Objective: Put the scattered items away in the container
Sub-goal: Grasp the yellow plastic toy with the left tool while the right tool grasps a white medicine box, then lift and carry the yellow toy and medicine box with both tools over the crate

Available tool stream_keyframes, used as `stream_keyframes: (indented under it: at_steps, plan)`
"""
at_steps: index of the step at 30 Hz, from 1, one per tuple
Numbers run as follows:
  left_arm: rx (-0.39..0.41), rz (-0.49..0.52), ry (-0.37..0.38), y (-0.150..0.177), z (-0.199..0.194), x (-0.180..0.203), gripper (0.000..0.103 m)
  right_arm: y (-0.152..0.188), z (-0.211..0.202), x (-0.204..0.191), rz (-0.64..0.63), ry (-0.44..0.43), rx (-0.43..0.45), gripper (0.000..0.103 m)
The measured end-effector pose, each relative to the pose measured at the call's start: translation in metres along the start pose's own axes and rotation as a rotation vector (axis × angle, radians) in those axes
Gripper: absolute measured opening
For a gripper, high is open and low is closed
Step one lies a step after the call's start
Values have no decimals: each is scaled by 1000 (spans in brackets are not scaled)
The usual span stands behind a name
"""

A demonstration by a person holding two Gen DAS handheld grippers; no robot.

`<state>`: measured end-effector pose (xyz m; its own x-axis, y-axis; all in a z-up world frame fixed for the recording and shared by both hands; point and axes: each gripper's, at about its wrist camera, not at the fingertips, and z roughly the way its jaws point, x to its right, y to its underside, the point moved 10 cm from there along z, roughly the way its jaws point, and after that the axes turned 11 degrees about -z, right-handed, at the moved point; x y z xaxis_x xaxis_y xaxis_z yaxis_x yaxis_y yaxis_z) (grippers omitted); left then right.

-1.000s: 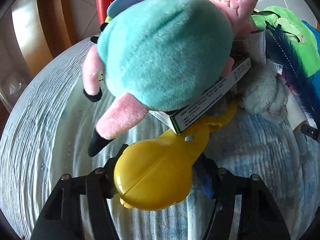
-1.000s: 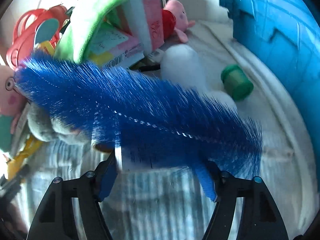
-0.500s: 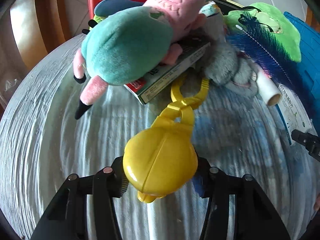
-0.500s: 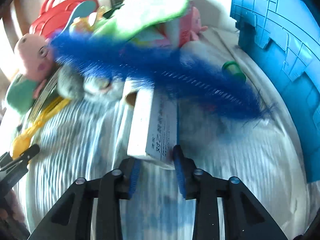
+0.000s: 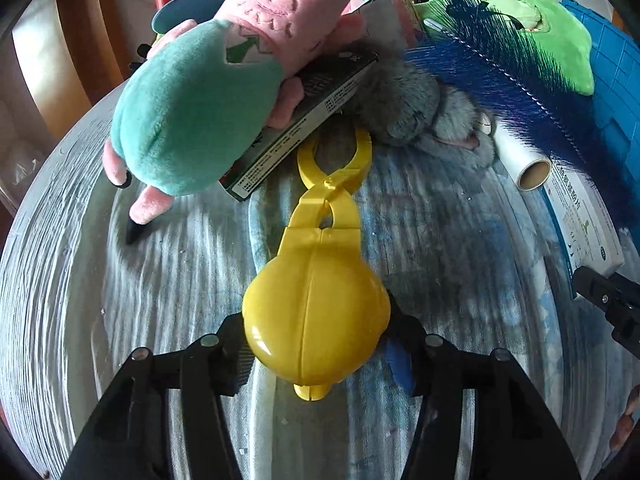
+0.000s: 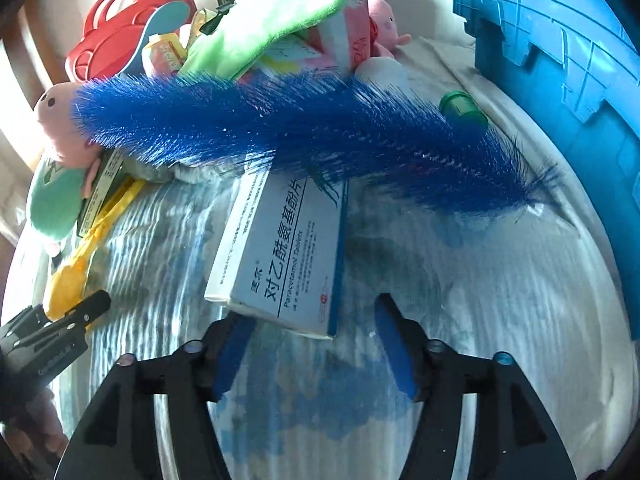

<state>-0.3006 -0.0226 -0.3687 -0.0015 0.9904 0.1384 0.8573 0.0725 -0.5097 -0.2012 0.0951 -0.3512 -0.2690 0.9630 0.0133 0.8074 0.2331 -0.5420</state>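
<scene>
**Q:** Tongs, left — what do they hold?

**A:** Left tongs (image 5: pixel 316 344) are pressed against both sides of the round body of a yellow clip toy (image 5: pixel 316 312), pinching it. Its looped handles point away toward the heap, their tips just beside a dark carton (image 5: pixel 304 136) that lies under a pink-and-teal plush pig (image 5: pixel 200 108). A grey furry toy (image 5: pixel 416 112) sits just right of the loops.

**Q:** And the right tongs?

**A:** Right tongs (image 6: pixel 316 344) stand spread apart, gripping nothing. A white-and-blue tablet box (image 6: pixel 280 256) lies tilted before them; its near edge sits just above the left finger (image 6: pixel 230 356), though contact cannot be confirmed. The right finger is well clear of the box.

**Q:** What lies over the box?

**A:** A blue bristle brush (image 6: pixel 300 136) crosses its far end, with a green cloth (image 6: pixel 276 12) on the heap behind.

**Q:** Where do the items and the container sit?

**A:** Scattered items rest on a table (image 6: pixel 500 300) covered in pale, blue-stained cloth. The blue crate (image 6: pixel 560 60) stands at the right edge, beyond a small green jar (image 6: pixel 464 110). None of the named items is seen inside it.
</scene>
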Motion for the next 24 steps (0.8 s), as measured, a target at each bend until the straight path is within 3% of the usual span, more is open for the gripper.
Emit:
stream_keyframes:
  at_steps: [1, 2, 3, 4, 5, 8, 11, 14, 17, 24]
  plan:
    - [2, 0, 2, 0, 0, 1, 54, -1, -2, 0, -4, 3, 15, 81]
    - [9, -1, 11, 0, -2, 3, 54, -3, -4, 0, -9, 8, 29, 82]
    - [19, -3, 12, -1, -4, 4, 48, -5, -3, 1, -14, 15, 34, 82]
    - [27, -1, 15, -1, -7, 5, 45, -7, -3, 1, -21, 21, 35, 74]
    - [38, 1, 15, -1, -10, 6, 45, -8, -3, 0, -31, 28, 36, 36]
    - [79, 5, 16, -2, -27, 8, 44, -9, -8, 0, -55, 52, 37, 17]
    - [120, 2, 16, -9, -47, 11, 42, -8, -21, -4, -64, 21, 51, 17]
    - [159, -10, 26, -20, -68, 15, 32, -11, -36, -6, -74, -20, 75, 17]
    - [178, -22, 27, -32, -78, 23, 32, -19, -50, -6, -101, -47, 105, 17]
    - [262, -54, 2, -23, -119, 44, 32, -39, -92, -9, -186, -124, 190, 17]
